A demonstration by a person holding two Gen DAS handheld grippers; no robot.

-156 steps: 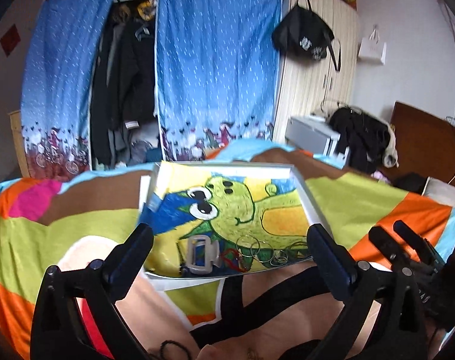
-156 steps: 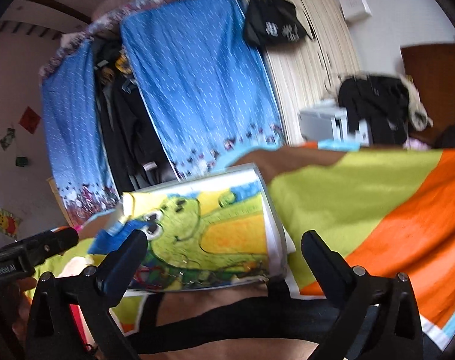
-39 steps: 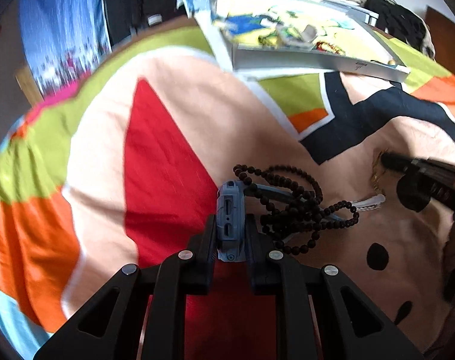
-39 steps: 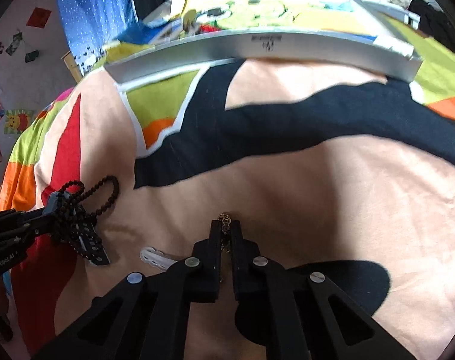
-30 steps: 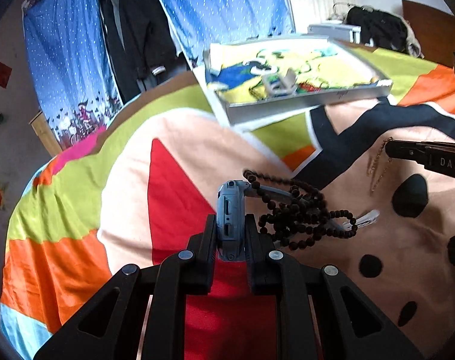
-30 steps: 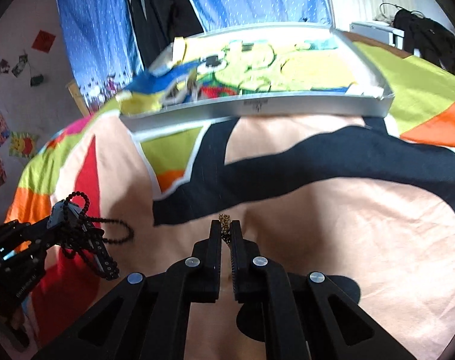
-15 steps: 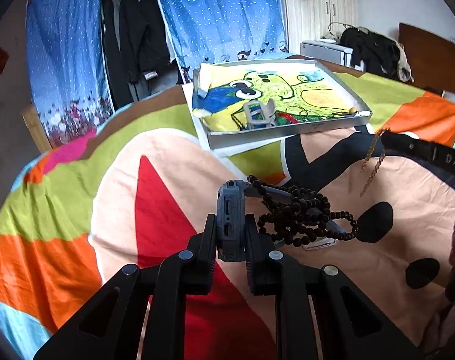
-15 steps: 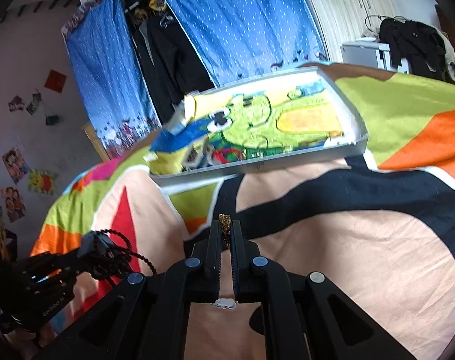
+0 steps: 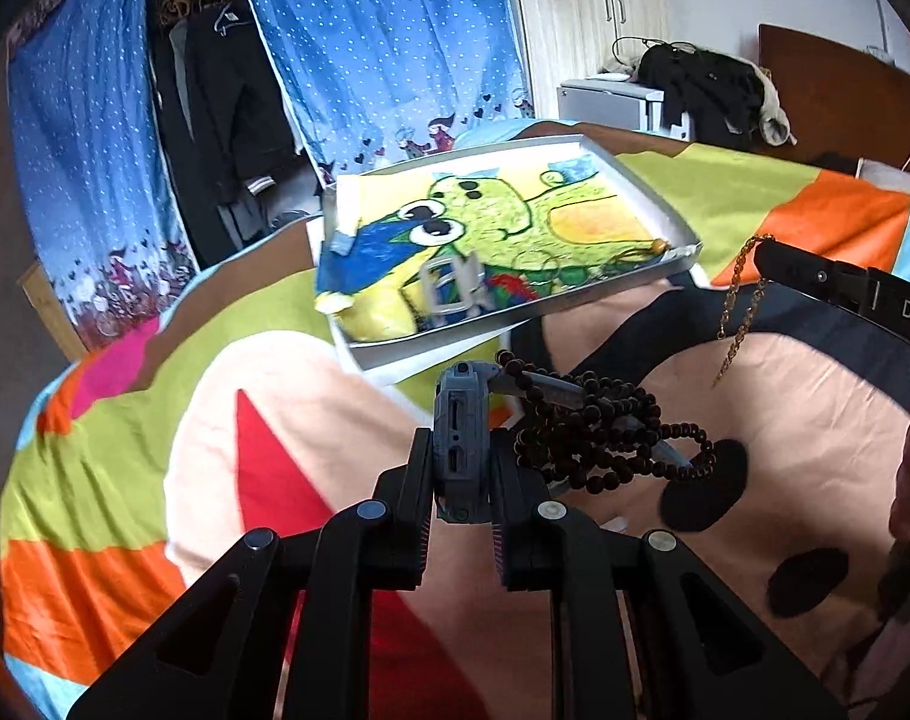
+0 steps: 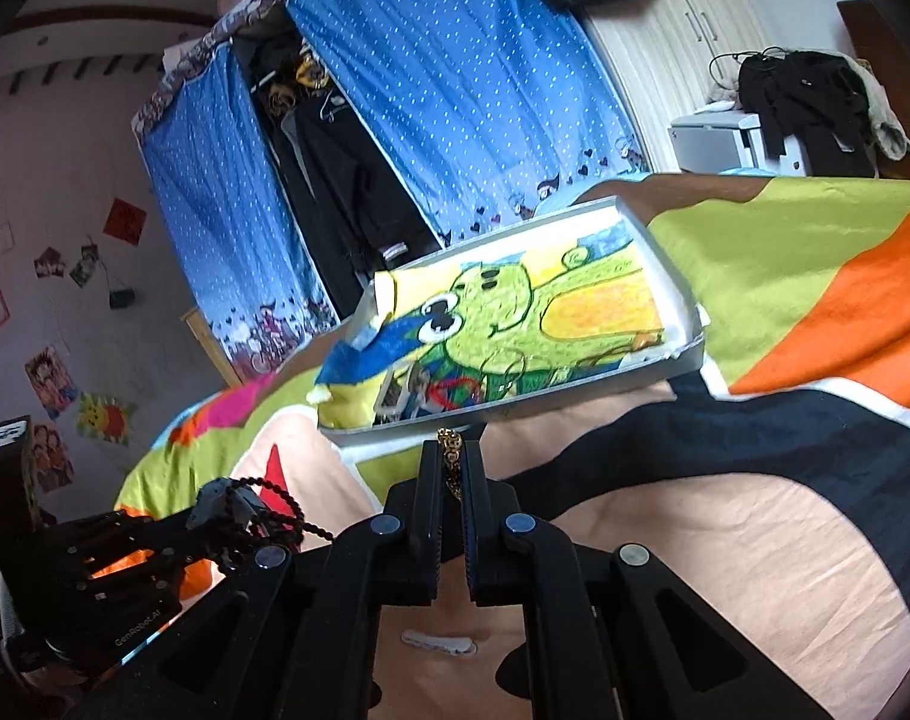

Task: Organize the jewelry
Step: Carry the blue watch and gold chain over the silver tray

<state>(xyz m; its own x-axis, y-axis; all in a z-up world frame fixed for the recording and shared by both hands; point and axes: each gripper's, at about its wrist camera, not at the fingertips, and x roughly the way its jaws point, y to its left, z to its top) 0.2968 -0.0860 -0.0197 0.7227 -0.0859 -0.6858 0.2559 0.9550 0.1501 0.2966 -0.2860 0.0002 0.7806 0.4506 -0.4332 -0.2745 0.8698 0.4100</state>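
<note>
Pinching a blue-grey watch (image 9: 459, 432) draped with a dark bead string (image 9: 598, 432), left gripper (image 9: 459, 480) hangs short of the tray (image 9: 652, 204). Right wrist view: right gripper (image 10: 452, 468) clamps a gold chain (image 10: 450, 450) just before the tray's near wall.

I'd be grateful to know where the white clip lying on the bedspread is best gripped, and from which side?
Judging by its pose, grip the white clip across its narrow middle, from above: it lies flat and lengthwise on the bedspread, offering only its thin sides.

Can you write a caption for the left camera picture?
Left gripper lifting a blue watch tangled with dark beads.
</note>
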